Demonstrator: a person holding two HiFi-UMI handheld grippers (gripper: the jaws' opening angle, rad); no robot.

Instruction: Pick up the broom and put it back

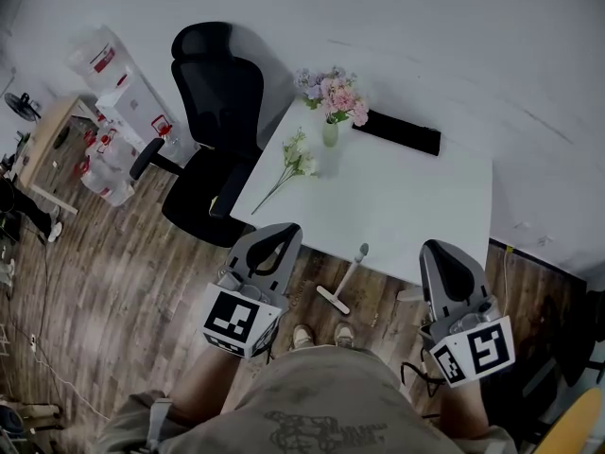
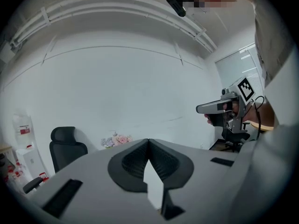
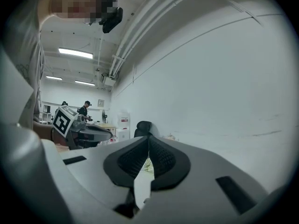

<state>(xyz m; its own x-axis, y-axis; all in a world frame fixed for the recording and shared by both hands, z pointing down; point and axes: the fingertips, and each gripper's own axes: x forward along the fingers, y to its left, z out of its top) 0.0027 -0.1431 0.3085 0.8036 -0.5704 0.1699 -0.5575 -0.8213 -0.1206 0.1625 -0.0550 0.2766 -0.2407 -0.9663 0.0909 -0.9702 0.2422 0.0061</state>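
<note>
Wood floor [image 1: 123,282] by white table [image 1: 416,197]: broom [image 1: 345,277] lies at table's near edge, beside person's shoes | left gripper [image 2: 148,141]: jaws pressed together, empty | right gripper [image 3: 148,137]: jaws pressed together, empty

White table [image 1: 416,206] and black office chair [image 1: 213,112] stand on wood floor [image 1: 113,272] by white wall [image 1: 397,26].

Left gripper [image 1: 280,236], lower centre-left, and right gripper [image 1: 440,252], lower right, point forward side by side, jaws closed, empty.
</note>
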